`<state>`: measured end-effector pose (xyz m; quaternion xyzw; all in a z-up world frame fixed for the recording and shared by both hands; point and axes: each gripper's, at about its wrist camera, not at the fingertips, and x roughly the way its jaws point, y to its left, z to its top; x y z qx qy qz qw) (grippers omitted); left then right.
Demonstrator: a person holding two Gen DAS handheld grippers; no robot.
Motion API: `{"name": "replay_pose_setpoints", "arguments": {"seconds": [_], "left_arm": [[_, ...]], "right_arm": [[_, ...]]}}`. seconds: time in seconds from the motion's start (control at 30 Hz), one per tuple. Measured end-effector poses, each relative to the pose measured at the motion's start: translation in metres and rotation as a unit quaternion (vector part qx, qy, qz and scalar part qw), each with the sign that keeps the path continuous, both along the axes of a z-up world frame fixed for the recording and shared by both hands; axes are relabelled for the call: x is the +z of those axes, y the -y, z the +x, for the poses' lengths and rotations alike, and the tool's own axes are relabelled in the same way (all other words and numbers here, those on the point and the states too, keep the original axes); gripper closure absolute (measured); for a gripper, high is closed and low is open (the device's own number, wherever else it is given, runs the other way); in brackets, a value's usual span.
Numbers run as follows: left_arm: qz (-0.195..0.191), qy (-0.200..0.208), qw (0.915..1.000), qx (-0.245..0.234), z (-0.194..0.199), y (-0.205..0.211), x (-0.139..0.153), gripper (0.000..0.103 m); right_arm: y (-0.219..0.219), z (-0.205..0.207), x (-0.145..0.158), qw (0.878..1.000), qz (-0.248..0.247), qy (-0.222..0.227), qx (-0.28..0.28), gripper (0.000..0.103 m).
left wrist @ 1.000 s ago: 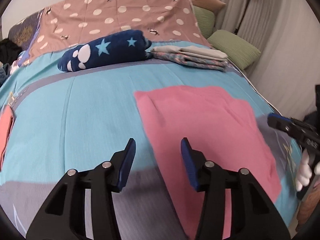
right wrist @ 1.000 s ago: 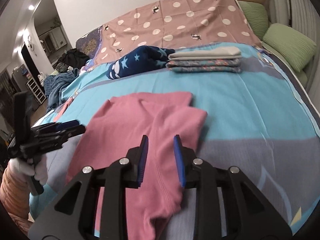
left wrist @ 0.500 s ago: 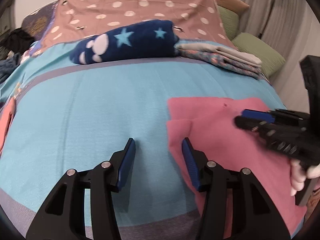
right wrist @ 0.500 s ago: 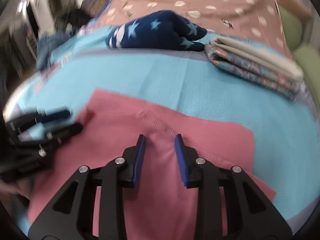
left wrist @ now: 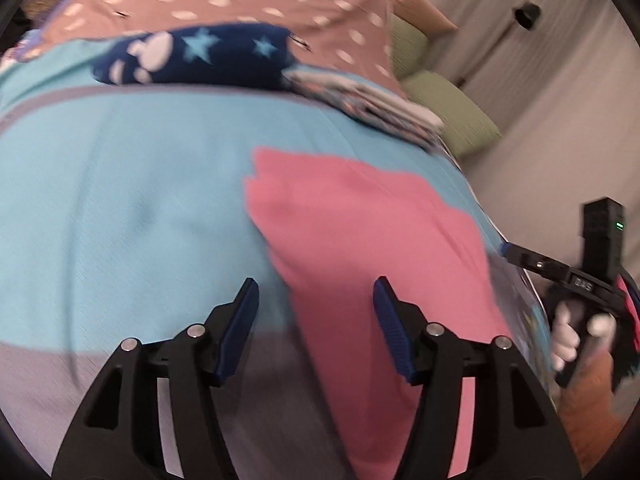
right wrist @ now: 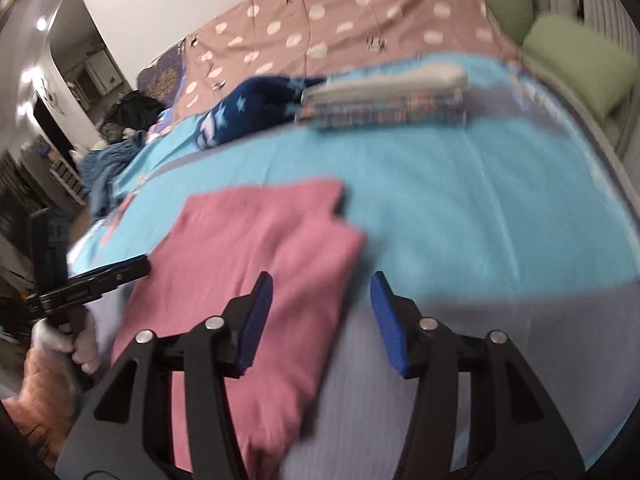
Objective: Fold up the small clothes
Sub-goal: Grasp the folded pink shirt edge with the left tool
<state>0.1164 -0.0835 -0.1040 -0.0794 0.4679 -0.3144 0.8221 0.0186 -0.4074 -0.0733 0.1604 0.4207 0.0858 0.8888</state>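
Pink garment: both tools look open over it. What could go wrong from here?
1. The pink garment lies loose, part folded; both tools have just opened with nothing gripped, so the fold may slip.
2. The left tool straddles its edge; closing could pinch the blue bedcover too.
3. The right tool sits near the garment's corner: it may catch one layer only.

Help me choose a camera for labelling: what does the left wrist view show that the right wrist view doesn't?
Only the left wrist view: a black floor lamp against pale curtains, and the right gripper at the bed's edge.
Only the right wrist view: an arched doorway, a heap of dark clothes, and the left gripper.
Both: the pink folded garment, the navy star-print fleece, the stack of folded clothes, the green pillows and the turquoise bedcover.
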Motion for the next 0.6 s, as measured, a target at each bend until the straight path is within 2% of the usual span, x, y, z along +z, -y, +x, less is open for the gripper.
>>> {"name": "replay_pose_setpoints", "arguments": {"seconds": [0.13, 0.27, 0.4, 0.6], "left_arm": [[-0.010, -0.012, 0.9998, -0.012, -0.005, 0.008, -0.011, 0.040], [-0.022, -0.018, 0.9992, -0.027, -0.004, 0.014, -0.013, 0.039], [-0.028, -0.021, 0.9981, -0.052, -0.004, 0.021, -0.015, 0.039], [-0.046, -0.026, 0.9967, -0.062, 0.015, 0.033, -0.020, 0.039]], "right_arm": [[0.003, -0.005, -0.021, 0.997, 0.062, -0.017, 0.032, 0.044], [0.001, 0.012, -0.044, 0.990, 0.126, -0.035, 0.049, 0.042], [-0.006, 0.027, -0.043, 0.986, 0.147, -0.028, 0.071, 0.038], [-0.009, 0.053, -0.047, 0.979, 0.173, -0.027, 0.100, 0.038]]}}
